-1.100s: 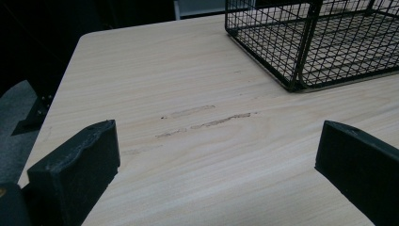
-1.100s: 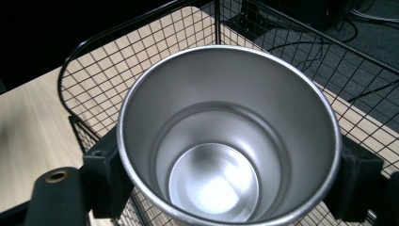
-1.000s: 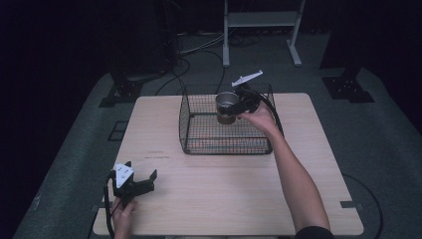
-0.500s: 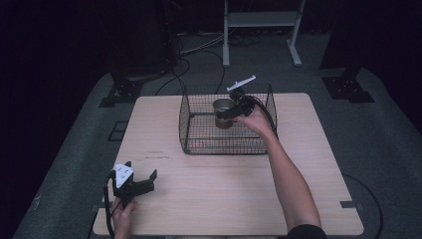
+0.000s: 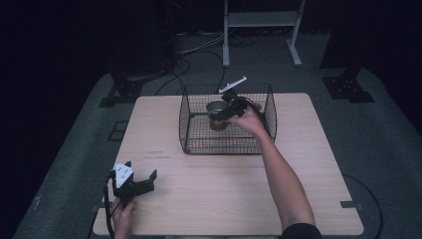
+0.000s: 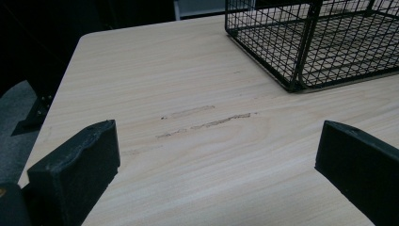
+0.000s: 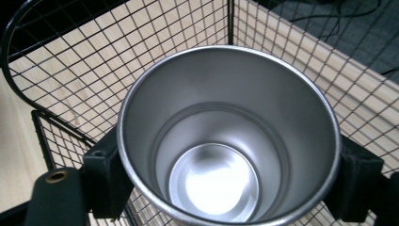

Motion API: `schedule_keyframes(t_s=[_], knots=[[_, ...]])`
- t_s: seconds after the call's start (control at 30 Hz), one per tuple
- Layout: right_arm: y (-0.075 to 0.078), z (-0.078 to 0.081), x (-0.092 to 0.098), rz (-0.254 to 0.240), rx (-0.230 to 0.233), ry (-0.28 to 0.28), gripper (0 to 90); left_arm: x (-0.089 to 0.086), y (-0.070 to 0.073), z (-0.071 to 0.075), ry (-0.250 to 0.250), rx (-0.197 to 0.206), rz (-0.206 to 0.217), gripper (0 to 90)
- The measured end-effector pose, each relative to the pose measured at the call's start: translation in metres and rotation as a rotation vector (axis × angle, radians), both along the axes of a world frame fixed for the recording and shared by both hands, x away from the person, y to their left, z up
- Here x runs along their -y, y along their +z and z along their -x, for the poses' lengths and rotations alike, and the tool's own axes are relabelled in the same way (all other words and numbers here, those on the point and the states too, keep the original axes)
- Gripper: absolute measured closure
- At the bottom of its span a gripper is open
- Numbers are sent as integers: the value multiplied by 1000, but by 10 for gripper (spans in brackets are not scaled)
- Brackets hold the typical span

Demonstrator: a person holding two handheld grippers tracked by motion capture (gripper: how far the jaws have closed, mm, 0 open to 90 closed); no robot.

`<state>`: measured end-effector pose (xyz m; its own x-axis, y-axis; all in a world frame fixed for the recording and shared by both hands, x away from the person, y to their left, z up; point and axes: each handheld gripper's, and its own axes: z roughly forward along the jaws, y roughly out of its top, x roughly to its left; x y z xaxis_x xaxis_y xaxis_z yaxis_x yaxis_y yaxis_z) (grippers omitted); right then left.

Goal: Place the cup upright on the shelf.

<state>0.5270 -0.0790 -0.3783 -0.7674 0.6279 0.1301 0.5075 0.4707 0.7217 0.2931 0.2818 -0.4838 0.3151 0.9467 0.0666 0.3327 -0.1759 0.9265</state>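
Our left claw (image 5: pixel 144 181) rests wide open and empty on the desk (image 5: pixel 209 194). Our right claw (image 5: pixel 225 112) clamps the steel cup (image 5: pixel 217 110) upright inside the wire basket (image 5: pixel 191 127); we lower it gently, clear of the mesh.

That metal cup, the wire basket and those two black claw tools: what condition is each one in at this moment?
Metal cup: upright, empty, clamped by its sides, held inside the basket.
Wire basket: standing on the table, open at the top; whether the cup touches its floor cannot be told.
Right gripper: shut on the cup, reaching into the basket.
Left gripper: jaws wide apart, holding nothing, near the table's front left corner.
Table: bare wood with faint scuff marks.
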Motion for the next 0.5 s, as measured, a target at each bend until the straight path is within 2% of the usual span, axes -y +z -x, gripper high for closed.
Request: schedule_keyframes(t_s=[0.1,0.3,0.37,0.5], knots=[[-1,0,-3,20,3,9,180,0,0,0,0,0,0,0],[-8,-6,-4,24,-7,2,180,-1,0,0,0,-2,-4,0],[-13,-7,-6,69,-9,-8,180,-1,0,0,-1,-2,-2,0],[-20,-10,-9,76,-22,-4,180,-1,0,0,-2,-4,-5,0]])
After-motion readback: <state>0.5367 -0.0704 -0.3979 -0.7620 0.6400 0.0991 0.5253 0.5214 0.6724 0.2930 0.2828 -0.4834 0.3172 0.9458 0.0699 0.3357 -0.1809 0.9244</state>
